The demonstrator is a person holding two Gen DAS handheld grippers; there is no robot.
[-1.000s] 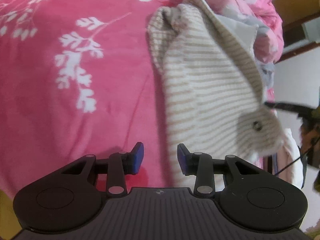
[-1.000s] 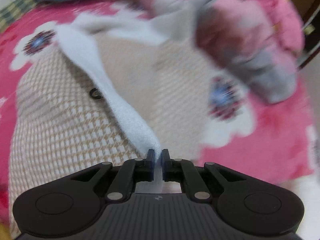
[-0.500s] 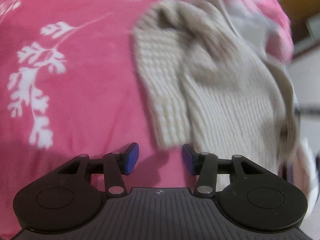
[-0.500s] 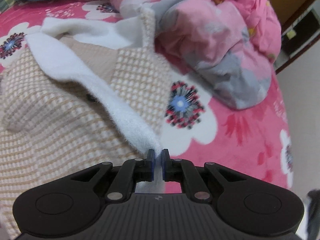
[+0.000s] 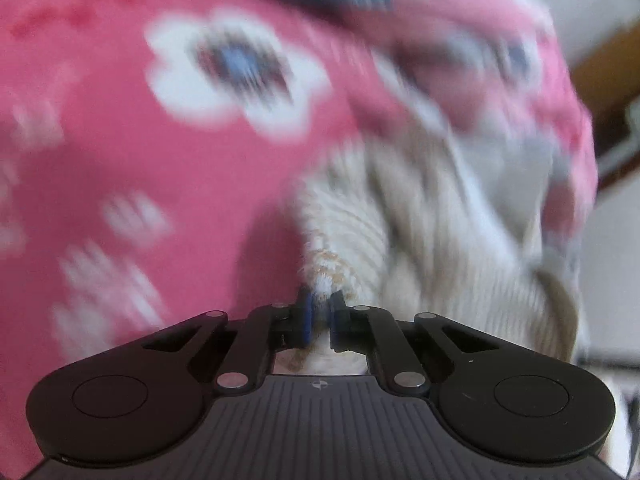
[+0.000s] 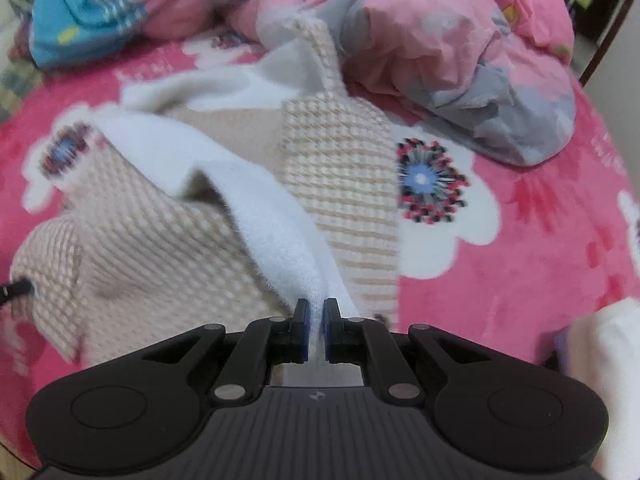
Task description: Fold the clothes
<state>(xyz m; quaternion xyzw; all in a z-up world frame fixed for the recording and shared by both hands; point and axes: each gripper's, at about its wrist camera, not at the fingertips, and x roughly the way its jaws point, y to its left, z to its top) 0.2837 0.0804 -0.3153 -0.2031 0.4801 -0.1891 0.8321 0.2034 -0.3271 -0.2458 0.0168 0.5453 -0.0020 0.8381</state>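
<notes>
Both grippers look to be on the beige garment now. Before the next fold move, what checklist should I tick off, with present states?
1. Left gripper has fabric: ok; its jaws have just been closing and now pinch a knit edge of the garment.
2. Right gripper has fabric: ok, shut on the white fleece lining.
3. Garment lies flat: not ok, it is bunched and partly turned over.
4. Room on the pink blanket on the right: ok.
5. Crumpled quilt apart from the garment: cannot tell.
6. Left view sharp: not ok, blurred.
</notes>
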